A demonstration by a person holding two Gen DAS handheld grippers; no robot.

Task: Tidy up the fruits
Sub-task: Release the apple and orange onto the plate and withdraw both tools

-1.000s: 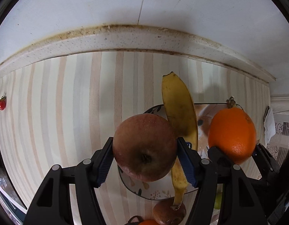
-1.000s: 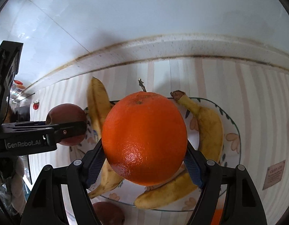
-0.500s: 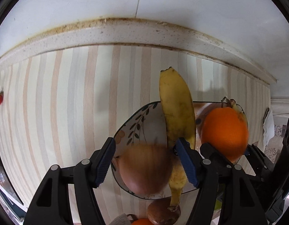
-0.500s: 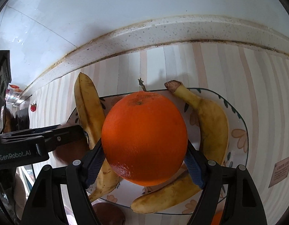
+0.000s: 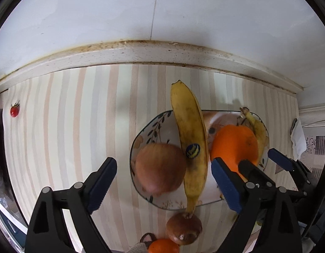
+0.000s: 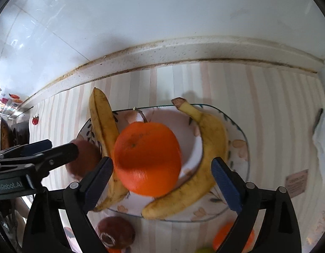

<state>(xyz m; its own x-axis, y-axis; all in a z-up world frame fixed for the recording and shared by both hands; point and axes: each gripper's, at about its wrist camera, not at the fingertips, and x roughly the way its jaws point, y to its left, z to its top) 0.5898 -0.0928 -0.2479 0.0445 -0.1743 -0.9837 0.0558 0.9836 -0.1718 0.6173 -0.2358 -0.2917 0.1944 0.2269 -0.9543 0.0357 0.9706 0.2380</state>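
Left gripper (image 5: 163, 179): jaws have just been opening and now stand spread wide, pads clear of the apple (image 5: 160, 168), which rests in the plate (image 5: 139, 145) at the 9 o'clock side, touching the sticker-marked banana (image 5: 191, 147). Right gripper (image 6: 161, 181): jaws likewise just opened and spread; the orange (image 6: 146, 158) lies free on the plate's centre, between the two bananas, with the curved banana (image 6: 206, 154) at its 3 o'clock.

Step in hand, as judged: release and withdrawal after placing.

1. Keep both jaws spread until the pads are well above the fruit.
2. Lift straight up; do not sweep sideways, since the orange appears blurred and may be rolling.
3. Keep the grippers apart; they work close together over the plate.

Remaining, as judged: a dark fruit (image 5: 184, 228) and a small orange fruit (image 5: 163, 245) lie off the plate at 6 o'clock, and a small red tomato (image 5: 14, 110) lies well apart at 9 o'clock.
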